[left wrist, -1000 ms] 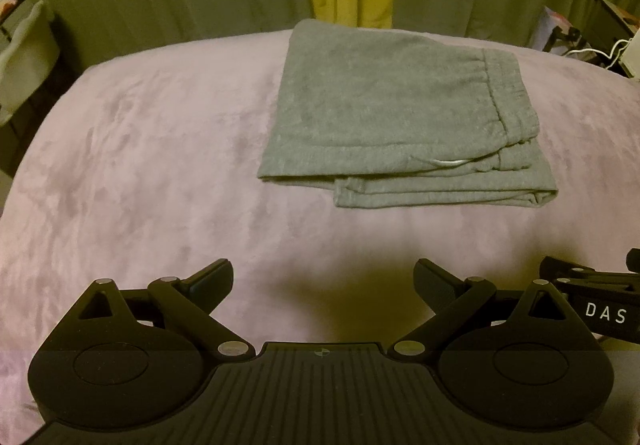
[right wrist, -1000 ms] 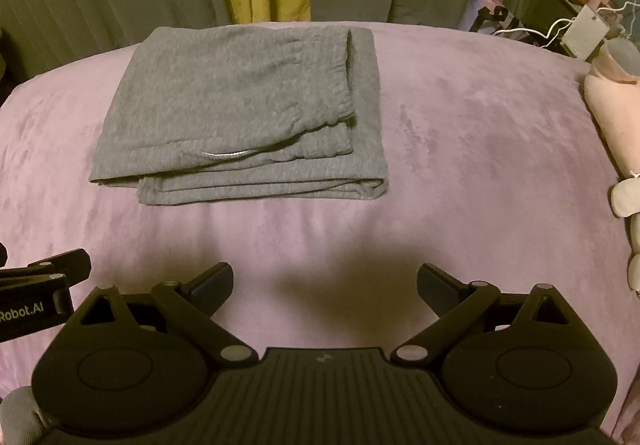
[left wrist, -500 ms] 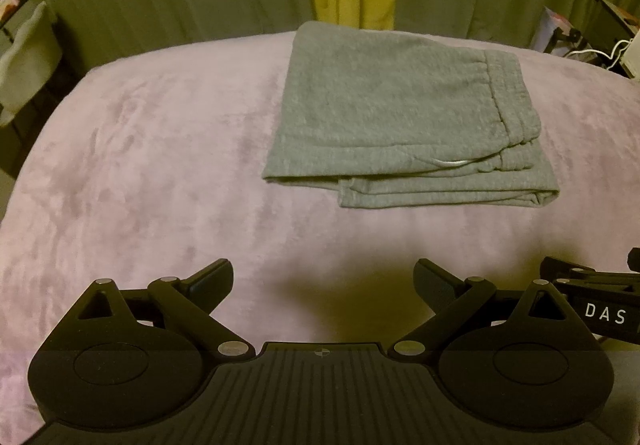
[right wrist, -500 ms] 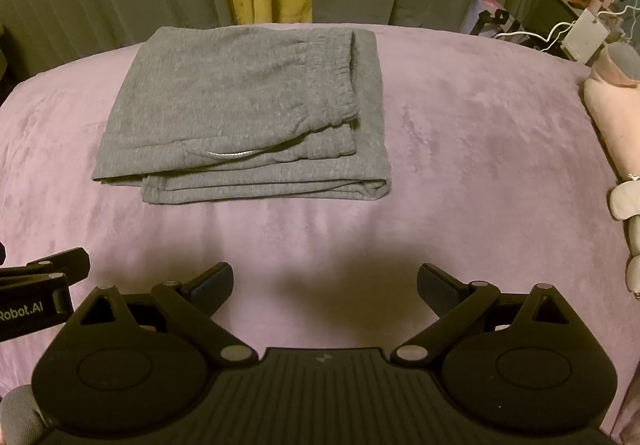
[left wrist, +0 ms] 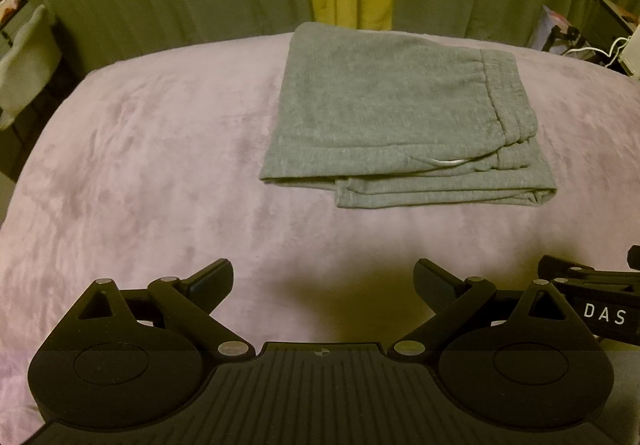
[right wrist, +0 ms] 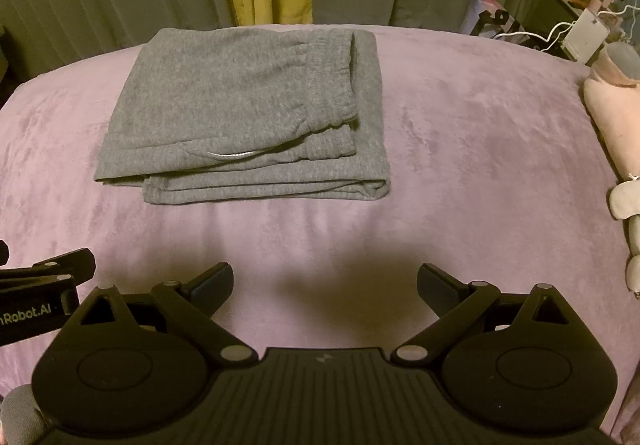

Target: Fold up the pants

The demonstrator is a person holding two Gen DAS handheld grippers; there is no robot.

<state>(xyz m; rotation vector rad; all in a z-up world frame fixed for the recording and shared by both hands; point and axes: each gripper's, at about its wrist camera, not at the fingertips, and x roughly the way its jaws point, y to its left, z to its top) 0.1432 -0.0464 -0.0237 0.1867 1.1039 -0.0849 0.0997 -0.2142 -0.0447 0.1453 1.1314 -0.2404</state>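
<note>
- Both jaws gape, released and empty: left gripper (left wrist: 323,277), right gripper (right wrist: 325,279), hanging short of the cloth.
- Folded pants (right wrist: 244,113) lie squared on the bed (right wrist: 480,149); folding looks finished, so I hold nothing.

The pants (left wrist: 392,113) are grey, of a soft knitted fabric, and lie folded into a flat, roughly square stack of several layers on a pink plush cover (left wrist: 160,173). The elastic, gathered waistband (left wrist: 506,97) runs from far to near along the right side of the top layer. A white cord (left wrist: 448,162) shows at the near edge, just under the top layer. The lower layers stick out at the near and right sides, with the rounded fold at the near right corner. The stack lies toward the far side of the cover.

In the right wrist view the pants (right wrist: 248,117) sit left of centre.
</note>
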